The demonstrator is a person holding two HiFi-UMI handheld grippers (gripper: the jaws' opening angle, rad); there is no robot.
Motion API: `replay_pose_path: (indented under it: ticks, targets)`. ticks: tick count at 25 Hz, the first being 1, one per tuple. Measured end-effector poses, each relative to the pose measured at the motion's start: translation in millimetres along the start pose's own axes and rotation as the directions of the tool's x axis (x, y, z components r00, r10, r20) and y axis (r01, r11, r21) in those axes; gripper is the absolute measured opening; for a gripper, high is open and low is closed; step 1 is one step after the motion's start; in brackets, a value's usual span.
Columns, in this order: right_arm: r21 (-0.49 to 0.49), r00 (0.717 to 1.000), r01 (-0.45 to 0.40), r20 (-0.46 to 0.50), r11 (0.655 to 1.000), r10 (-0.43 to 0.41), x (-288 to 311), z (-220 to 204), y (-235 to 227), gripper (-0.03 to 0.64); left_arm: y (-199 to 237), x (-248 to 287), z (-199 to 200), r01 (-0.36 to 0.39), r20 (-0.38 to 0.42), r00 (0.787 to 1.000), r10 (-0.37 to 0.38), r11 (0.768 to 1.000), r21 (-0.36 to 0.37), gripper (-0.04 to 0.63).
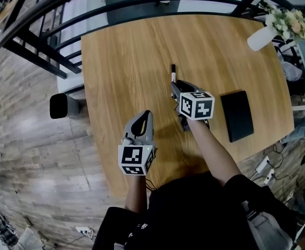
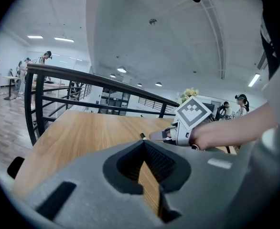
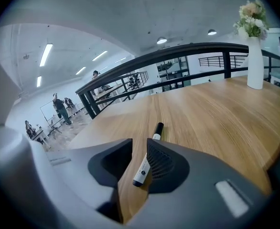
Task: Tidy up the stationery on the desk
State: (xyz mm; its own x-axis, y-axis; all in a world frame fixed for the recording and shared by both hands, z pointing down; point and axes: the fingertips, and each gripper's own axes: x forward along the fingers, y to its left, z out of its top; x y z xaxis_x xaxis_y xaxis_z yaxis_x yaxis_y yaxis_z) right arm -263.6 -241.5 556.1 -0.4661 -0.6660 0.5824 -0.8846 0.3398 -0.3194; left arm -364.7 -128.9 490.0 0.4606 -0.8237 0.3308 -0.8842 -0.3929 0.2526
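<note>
A white marker [image 1: 173,73] with a black cap lies on the wooden desk [image 1: 126,61], pointing away from me. My right gripper [image 1: 176,86] is low over its near end. In the right gripper view the marker [image 3: 147,159] lies between the jaws of the right gripper [image 3: 139,144], leaning against the right one, with a gap to the left one; the jaws stand apart. My left gripper [image 1: 148,113] hovers nearer the desk's front edge, left of the right one. Its jaws meet in the left gripper view [image 2: 144,144], with nothing between them.
A flat black case [image 1: 237,115] lies on the desk right of the right gripper. A white vase with flowers [image 1: 262,37] stands at the far right corner. A black railing [image 1: 142,4] runs behind the desk. Bare wood stretches across the left and far side.
</note>
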Motion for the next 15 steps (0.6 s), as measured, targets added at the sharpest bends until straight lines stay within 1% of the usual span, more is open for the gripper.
replay_pose_path:
  ticks: [8, 15]
  targets:
    - [-0.023, 0.995, 0.076, -0.064, 0.997, -0.077, 20, -11, -13, 0.114, 10, 0, -7, -0.001, -0.005, 1.000, 0.001, 1.000, -0.029, -0.008]
    - [-0.052, 0.985, 0.118, -0.118, 0.992, -0.124, 31, -22, -24, 0.124, 11, 1, -11, 0.002, -0.010, 1.000, -0.002, 0.999, -0.037, -0.008]
